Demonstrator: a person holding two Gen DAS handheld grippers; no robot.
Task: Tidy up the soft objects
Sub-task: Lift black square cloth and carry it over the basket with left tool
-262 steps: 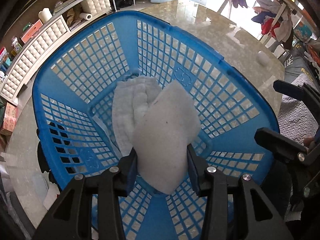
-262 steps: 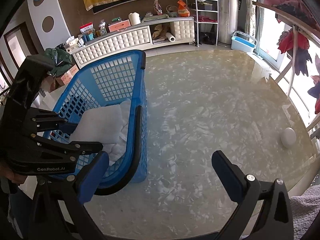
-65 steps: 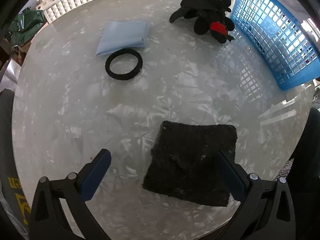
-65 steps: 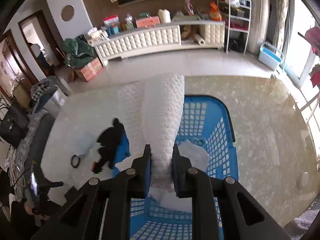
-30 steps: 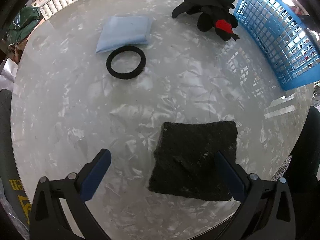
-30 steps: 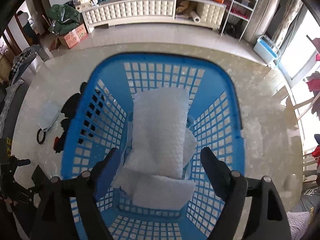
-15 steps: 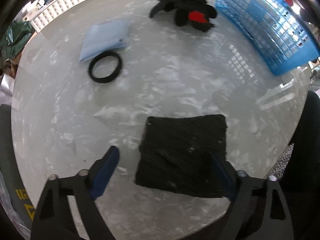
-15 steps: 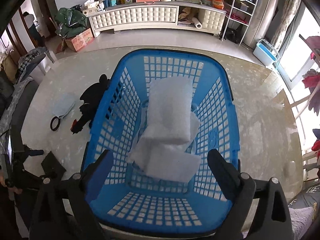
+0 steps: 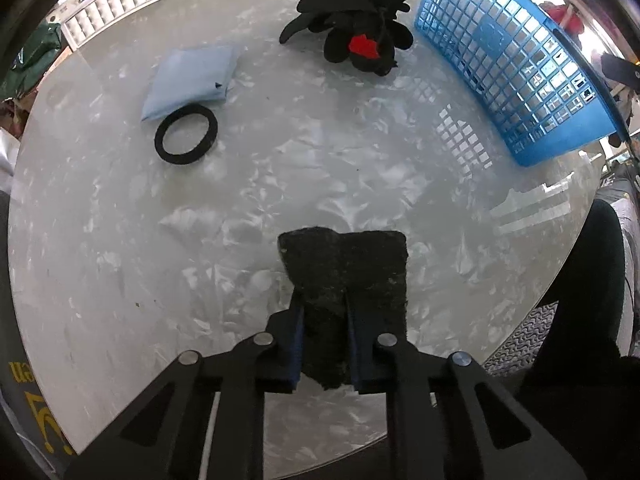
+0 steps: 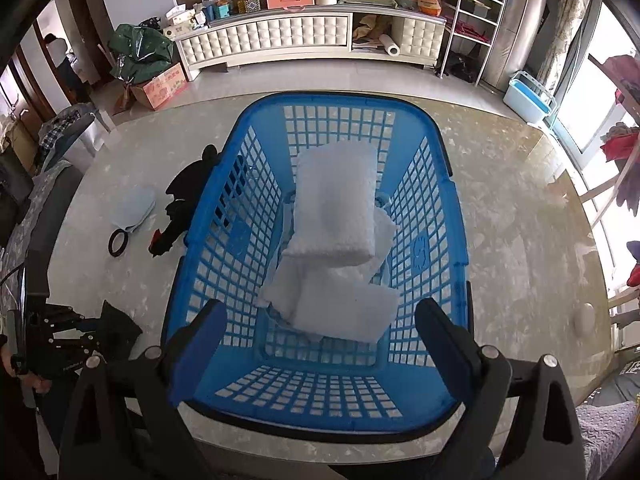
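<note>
Black pad: coarse, fibrous square point(image 9: 348, 276) pinched by the left tool point(image 9: 323, 344) over the counter's near edge — its far half hangs free past the jaws and is folded along the middle.
Left tool state: jaws have just been closing and now stand nearly together, clamped on the pad's near part; only that strip is gripped.
Slip risk: the pad looks limp and scratchy rather than firm, so on the way to the basket point(image 9: 516, 60) it could sag and slide out of the narrow pinch.
Snag risk: the loose half could catch the basket's blue rim — the carry probably needs height before crossing it.
Right tool state: right tool point(image 10: 316, 344) wide apart and holding nothing, poised above the basket's near rim, over the white pads point(image 10: 334, 236) lying stacked inside.
Crowding risk: both tools may meet over the same opening if the right one does not clear away.
Left pose: pointing steeply down at the counter point(image 9: 120, 240), pad lifted clear of it as far as I can judge.
Right pose: tilted steeply down into the basket.
Left behind: plush toy point(image 9: 356, 36) beside the basket's wall; ring point(image 9: 186, 135) touching the pale-blue cloth point(image 9: 192, 78), toward the far left edge.
</note>
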